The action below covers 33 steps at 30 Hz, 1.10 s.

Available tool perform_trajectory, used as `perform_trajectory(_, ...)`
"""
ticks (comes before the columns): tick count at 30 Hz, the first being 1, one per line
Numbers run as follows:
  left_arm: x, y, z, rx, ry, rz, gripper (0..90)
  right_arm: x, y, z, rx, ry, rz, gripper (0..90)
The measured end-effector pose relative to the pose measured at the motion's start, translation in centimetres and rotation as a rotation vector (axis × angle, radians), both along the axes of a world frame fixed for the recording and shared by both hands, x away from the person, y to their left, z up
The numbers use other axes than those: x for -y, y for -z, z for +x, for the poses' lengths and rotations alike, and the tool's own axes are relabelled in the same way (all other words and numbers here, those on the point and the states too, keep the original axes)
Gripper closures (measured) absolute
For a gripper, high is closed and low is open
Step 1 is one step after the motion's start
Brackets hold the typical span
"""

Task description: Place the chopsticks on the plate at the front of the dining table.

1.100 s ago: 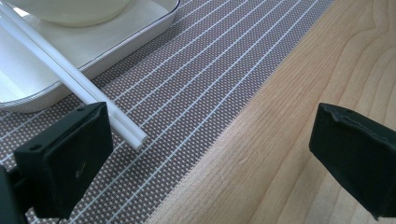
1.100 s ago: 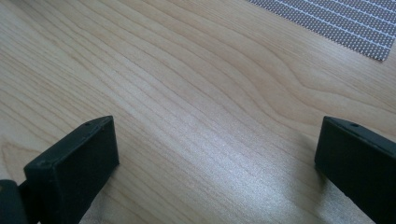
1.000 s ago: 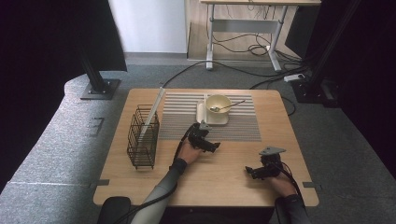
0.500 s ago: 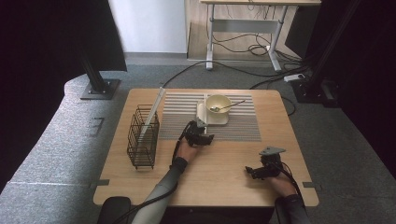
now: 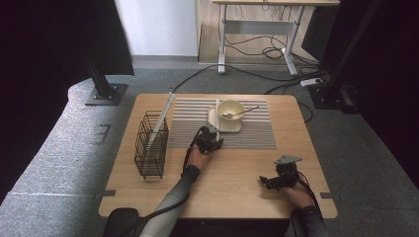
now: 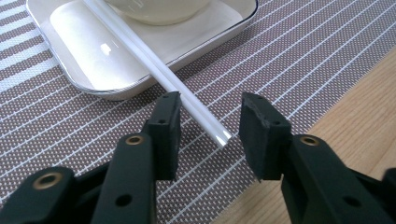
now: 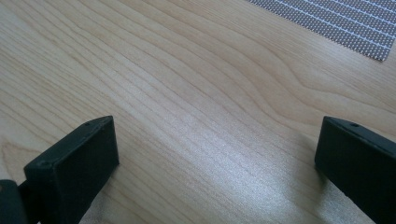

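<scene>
The left gripper (image 6: pixel 208 119) has just been closing its fingers (image 6: pixel 164 126) around the near end of a white chopstick (image 6: pixel 154 70), which lies between them, slanting from the white tray (image 6: pixel 93 74) down onto the striped mat (image 6: pixel 303 56); a gap remains on the right side. The right gripper (image 7: pixel 215 158) hovers over the bare wooden surface (image 7: pixel 196 70), fingers wide apart and empty.

This looks like a recording lab or studio rather than a home. The wooden desk (image 5: pixel 217 187) stands alone on grey carpet (image 5: pixel 64 163), flanked by black curtains (image 5: pixel 44 44) and black metal stands (image 5: pixel 101 81). Loose cables (image 5: pixel 262 47) and what may be a power strip (image 5: pixel 310 82) lie on the floor near a second, height-adjustable table (image 5: pixel 257 24) behind.
</scene>
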<state>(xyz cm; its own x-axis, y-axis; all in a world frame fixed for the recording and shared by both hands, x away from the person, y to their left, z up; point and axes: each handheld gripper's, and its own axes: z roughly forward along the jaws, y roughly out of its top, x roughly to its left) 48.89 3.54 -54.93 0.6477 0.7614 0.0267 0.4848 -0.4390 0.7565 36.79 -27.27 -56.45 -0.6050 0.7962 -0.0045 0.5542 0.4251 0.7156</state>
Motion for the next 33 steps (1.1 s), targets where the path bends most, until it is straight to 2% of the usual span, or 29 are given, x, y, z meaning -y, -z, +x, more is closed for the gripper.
perform_trajectory(22, -0.2, -0.2, 0.0, 0.001, -0.022, -0.007, 69.2, 0.0, 0.0, 0.0, 0.0, 0.0, 0.0, 0.0)
perform_trajectory(24, -0.3, -0.3, -0.1, 0.003, -0.023, -0.012, 65.0, 0.0, 0.0, 0.0, 0.0, 0.0, 0.0, 0.0)
perform_trajectory(27, -0.4, -0.5, -0.4, 0.013, -0.017, -0.014, 50.1, 0.0, 0.0, 0.0, 0.0, 0.0, 0.0, 0.0)
perform_trajectory(28, -0.5, -0.6, -1.1, 0.026, 0.005, -0.012, 45.2, 0.0, 0.0, 0.0, 0.0, 0.0, 0.0, 0.0)
perform_trajectory(33, -0.6, 0.0, -2.9, 0.022, 0.086, -0.014, 27.0, 0.0, 0.0, 0.0, 0.0, 0.0, 0.0, 0.0)
